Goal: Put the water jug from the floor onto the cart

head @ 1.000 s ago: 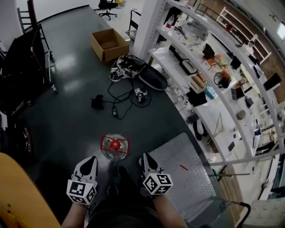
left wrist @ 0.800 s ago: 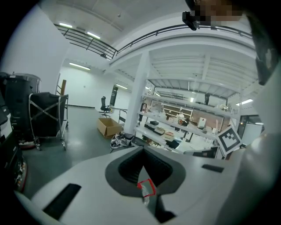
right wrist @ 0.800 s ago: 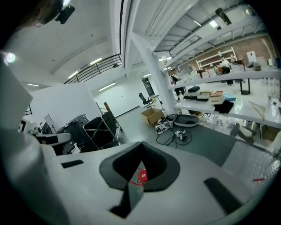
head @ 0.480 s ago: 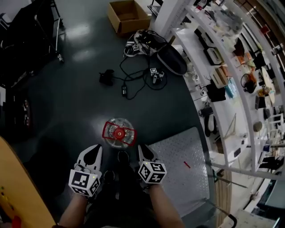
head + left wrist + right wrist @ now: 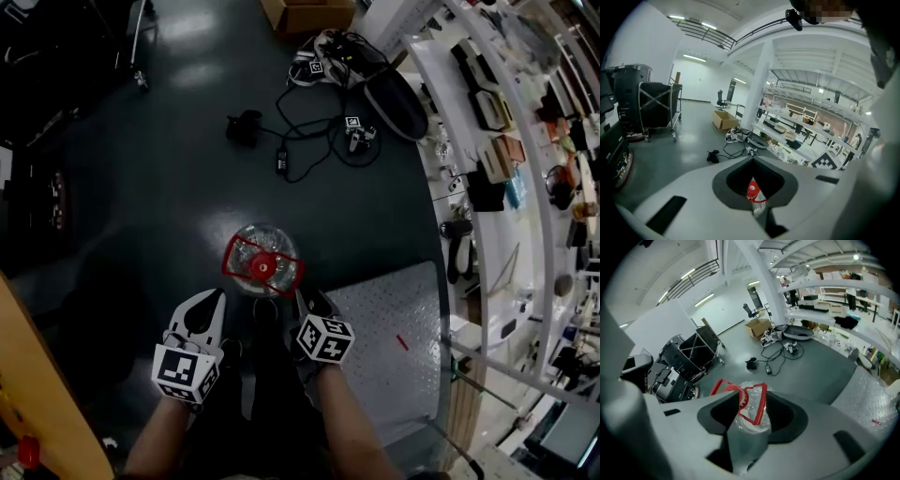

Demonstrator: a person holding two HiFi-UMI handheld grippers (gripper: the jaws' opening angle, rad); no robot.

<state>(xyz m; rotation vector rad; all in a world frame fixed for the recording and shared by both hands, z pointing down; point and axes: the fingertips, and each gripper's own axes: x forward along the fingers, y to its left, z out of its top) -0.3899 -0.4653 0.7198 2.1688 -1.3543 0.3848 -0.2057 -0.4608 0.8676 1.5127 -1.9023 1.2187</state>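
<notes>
The clear water jug (image 5: 262,267) stands on the floor (image 5: 141,187) just beside the cart (image 5: 394,319). Its fill cannot be told, so expect weight and slick walls, and take the stiff red handle (image 5: 761,402). The jaws of your right gripper (image 5: 314,302) have just been opening and are spread and empty; those of your left gripper (image 5: 214,300) are pressed together.
</notes>
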